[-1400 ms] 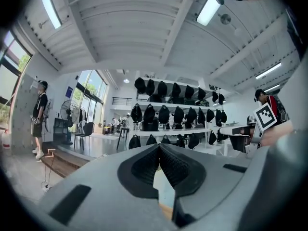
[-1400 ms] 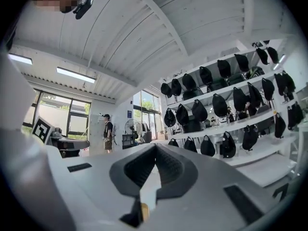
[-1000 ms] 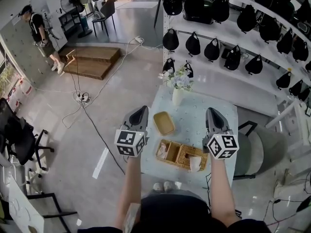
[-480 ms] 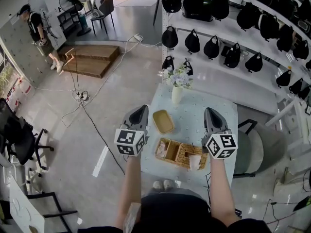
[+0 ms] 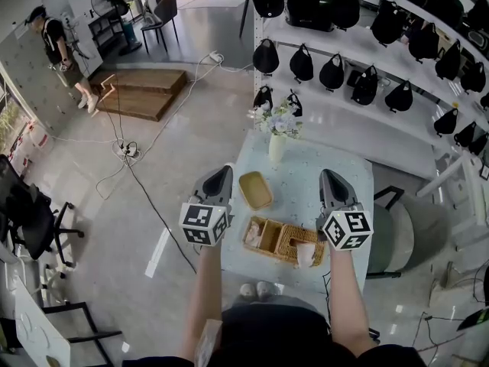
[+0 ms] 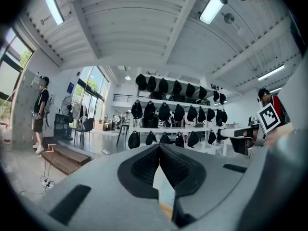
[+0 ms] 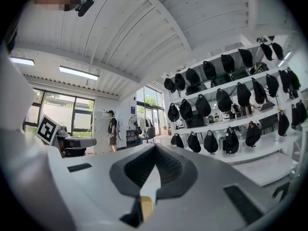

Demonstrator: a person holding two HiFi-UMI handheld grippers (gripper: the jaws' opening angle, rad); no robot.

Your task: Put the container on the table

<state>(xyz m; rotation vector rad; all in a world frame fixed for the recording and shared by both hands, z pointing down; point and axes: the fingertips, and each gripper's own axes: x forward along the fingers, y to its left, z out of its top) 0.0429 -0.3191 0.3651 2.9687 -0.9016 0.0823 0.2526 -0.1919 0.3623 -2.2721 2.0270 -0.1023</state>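
Next to nothing has changed in the last sec: L gripper [image 5: 226, 170] and R gripper [image 5: 330, 174] hang level above the table [image 5: 348, 186], both w/ jaws pressed together and nothing between them. The tan container [image 5: 256, 190] lies flat on the tabletop just right of the L claw's tip and well left of the R one; the wicker basket [image 5: 284, 243] sits between the two, nearer the person. W/ the container down and both claws empty, the put-down is prob. done.
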